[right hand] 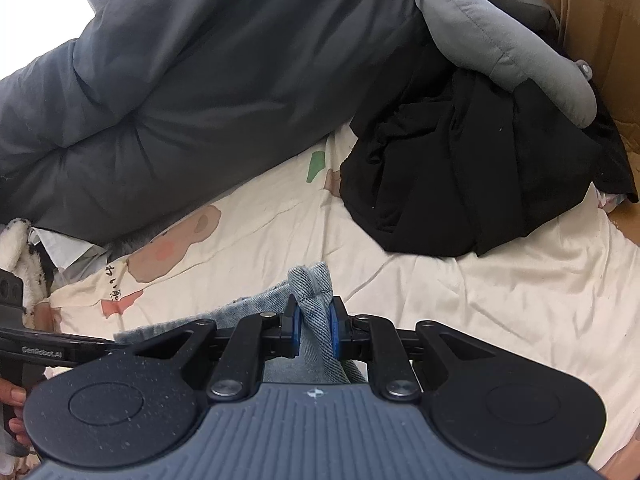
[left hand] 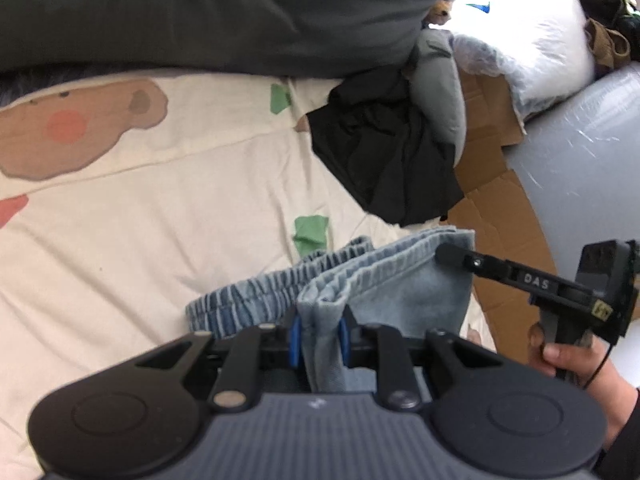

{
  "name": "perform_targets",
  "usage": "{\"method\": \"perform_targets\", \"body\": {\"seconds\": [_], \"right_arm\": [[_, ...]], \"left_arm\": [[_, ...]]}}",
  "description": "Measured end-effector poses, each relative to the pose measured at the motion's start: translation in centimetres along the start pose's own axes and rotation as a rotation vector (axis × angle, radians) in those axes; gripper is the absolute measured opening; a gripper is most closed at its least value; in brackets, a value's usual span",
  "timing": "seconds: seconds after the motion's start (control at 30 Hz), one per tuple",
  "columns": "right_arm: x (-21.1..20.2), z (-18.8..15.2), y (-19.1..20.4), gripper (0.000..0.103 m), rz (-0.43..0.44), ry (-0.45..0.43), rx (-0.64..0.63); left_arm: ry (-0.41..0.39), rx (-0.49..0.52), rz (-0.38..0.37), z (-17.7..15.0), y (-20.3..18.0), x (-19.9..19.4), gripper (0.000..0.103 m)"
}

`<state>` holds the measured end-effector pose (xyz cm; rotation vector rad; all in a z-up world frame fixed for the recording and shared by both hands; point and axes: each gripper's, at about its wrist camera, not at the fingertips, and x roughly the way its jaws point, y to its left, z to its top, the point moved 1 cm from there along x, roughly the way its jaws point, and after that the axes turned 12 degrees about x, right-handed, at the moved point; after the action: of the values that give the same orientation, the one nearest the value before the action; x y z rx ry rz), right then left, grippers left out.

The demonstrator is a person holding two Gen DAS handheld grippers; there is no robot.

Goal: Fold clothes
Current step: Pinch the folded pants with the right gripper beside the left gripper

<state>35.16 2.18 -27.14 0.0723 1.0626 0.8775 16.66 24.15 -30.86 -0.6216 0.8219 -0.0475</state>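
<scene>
On the bed there's a cream sheet (left hand: 168,216) printed with a cartoon bear face and little green patches, wrinkled all over. A big dark grey duvet (left hand: 208,8) is bunched along the far side, from 10 to 1 o'clock in the left wrist view. Over at 2 o'clock sits a crumpled black garment (right hand: 460,168) with a grey padded cushion (right hand: 500,40) lying on top of it. Flattened cardboard (left hand: 496,216) and a grey floor (left hand: 588,152) show past the bed's edge, plus a white plastic-wrapped bundle (left hand: 532,44) further back.

The light blue jeans (left hand: 404,284) are faded denim with a gathered elastic waistband, doubled over and lifted a bit off the sheet near the 6 o'clock edge. The left gripper (left hand: 319,338) is clamped on one fold of the denim, blue pads pressed into it. The right gripper (right hand: 313,328) is pinching a bunched hem the same way, cloth poking up between its pads.
</scene>
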Motion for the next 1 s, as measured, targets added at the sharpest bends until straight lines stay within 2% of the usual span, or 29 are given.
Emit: {"method": "perform_targets", "body": {"seconds": [0.2,0.37,0.5,0.53,0.6,0.63,0.73,0.8,0.87,1.0], "right_arm": [[1.0,0.5,0.5,0.014,0.003,0.009,0.006],[2.8,0.5,1.0,0.015,-0.035,0.029,0.002],[2.4,0.5,1.1,0.025,-0.068,0.011,0.029],[1.9,0.5,1.2,0.027,-0.066,0.002,0.022],[0.8,0.5,1.3,0.036,-0.075,-0.022,-0.006],[0.2,0.6,1.4,0.036,-0.078,-0.036,-0.019],[-1.6,0.7,1.7,0.036,-0.093,-0.092,-0.038],[-2.3,0.7,2.0,0.033,-0.06,-0.107,-0.029],[-2.5,0.3,2.7,0.031,-0.038,-0.108,-0.036],[-1.1,-1.5,4.7,0.024,-0.03,-0.052,-0.115]], "left_arm": [[-0.008,-0.002,0.017,-0.2,0.6,-0.2,0.02],[0.009,-0.082,0.031,-0.7,2.6,1.6,0.021],[0.02,-0.06,0.057,-0.2,2.2,1.4,0.025],[0.016,-0.038,0.069,-0.1,1.9,1.0,0.028],[-0.005,0.006,0.125,0.4,1.5,-0.5,0.058],[-0.016,0.024,0.148,0.6,1.4,-1.2,0.06],[-0.041,0.007,0.151,1.4,1.5,-2.9,0.047],[-0.054,0.04,0.138,1.8,0.6,-3.5,0.023],[-0.044,0.086,0.111,2.1,-0.7,-3.7,0.019],[-0.003,0.148,0.077,1.7,-2.8,-3.0,0.015]]}}
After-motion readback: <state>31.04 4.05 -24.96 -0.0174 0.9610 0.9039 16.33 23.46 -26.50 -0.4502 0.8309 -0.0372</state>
